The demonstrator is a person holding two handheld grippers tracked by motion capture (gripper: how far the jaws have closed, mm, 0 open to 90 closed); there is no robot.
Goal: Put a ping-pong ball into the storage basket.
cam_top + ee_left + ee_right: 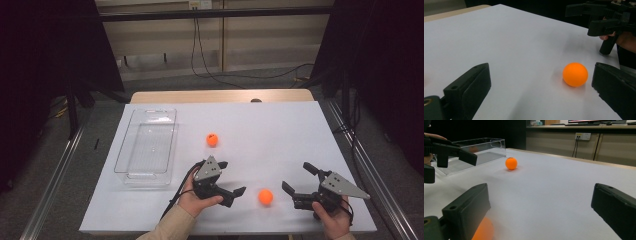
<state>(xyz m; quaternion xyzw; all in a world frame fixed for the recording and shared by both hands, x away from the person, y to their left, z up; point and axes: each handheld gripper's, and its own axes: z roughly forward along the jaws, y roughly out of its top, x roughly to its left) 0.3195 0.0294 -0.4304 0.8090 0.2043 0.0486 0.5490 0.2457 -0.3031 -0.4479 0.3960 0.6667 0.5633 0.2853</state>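
The left tool (pixel 233 178), held in the person's left hand (pixel 196 199), stands with its jaws wide apart and holds nothing. A small round orange ball (pixel 265 196) rests on the white-covered desk (pixel 280 135) just beyond it, close to the inside of its right-hand jaw and not touched. The right tool (pixel 298 177) is likewise spread open and empty on the ball's far side. A second orange ball (pixel 212 139) lies farther ahead of the left tool, beside the clear rectangular plastic bin (pixel 146 146).
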